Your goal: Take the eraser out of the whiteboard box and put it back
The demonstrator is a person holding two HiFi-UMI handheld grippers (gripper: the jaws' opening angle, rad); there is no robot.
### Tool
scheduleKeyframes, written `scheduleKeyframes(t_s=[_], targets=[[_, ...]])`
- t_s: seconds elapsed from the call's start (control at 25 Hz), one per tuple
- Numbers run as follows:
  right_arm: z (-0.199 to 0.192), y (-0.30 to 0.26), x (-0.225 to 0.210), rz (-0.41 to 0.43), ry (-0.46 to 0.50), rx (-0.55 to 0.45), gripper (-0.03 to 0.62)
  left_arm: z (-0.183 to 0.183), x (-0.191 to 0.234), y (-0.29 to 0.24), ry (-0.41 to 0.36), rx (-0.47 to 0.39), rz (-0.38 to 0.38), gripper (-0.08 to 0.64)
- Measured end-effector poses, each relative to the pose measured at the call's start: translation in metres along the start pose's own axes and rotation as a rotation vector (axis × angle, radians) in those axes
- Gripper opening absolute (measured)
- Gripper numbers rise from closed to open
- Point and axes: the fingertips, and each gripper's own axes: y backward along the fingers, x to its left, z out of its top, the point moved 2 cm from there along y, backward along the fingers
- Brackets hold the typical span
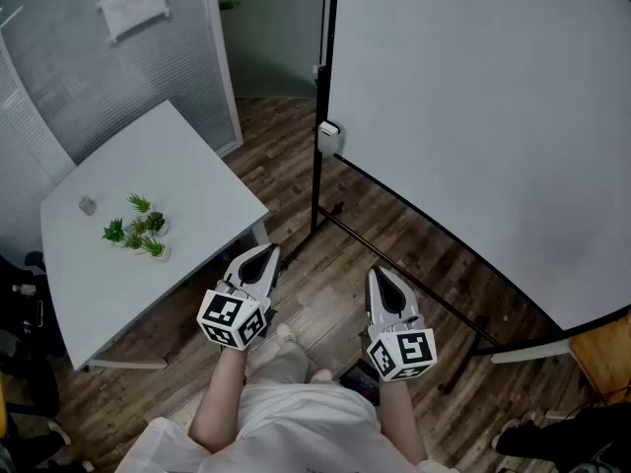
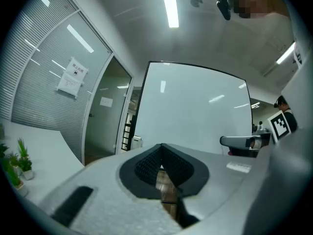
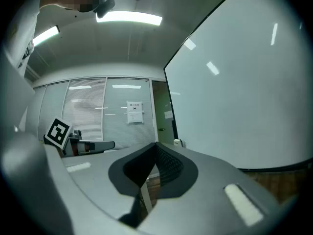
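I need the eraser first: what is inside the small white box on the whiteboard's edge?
Only the outside of the white box shows, mounted at the left edge of the whiteboard. Its own walls cover the inside, so its contents cannot be told.

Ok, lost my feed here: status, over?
Left gripper, right gripper shut, empty. Eraser not seen; box on whiteboard edge ahead. Table left, off the path.

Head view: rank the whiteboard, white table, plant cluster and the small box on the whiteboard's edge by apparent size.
1. whiteboard
2. white table
3. plant cluster
4. small box, clearly smallest
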Motion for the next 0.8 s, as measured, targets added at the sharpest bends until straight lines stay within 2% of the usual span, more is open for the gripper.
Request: scheduleKeyframes(t_s=[0.4,0.56,0.6,0.64,0.72,0.8], targets=[[0.003,0.011,0.001,0.015,-0.018,0.002,0.011,0.004,-0.013,0.005,-0.014,0.003,-0.007,0.006],[0.005,0.009,-0.004,0.007,-0.045,-0.006,0.014,0.001,-0.017,-0.003,-0.016,0.044,-0.041,0.011],[0.004,0.007,-0.005,0.006,-0.045,0.003,0.054,-0.001,-0.018,-0.007,-0.010,0.055,-0.057,0.026],[0.002,0.004,-0.006,0.009,-0.050,0.017,0.138,-0.003,-0.019,-0.011,-0.005,0.062,-0.069,0.068],[-0.002,0.000,-0.011,0.002,-0.069,0.047,0.263,-0.007,-0.019,-0.022,0.013,0.073,-0.079,0.220],[-0.006,-0.003,-0.019,-0.020,-0.081,0.061,0.293,-0.008,-0.016,-0.033,0.050,0.074,-0.077,0.319]])
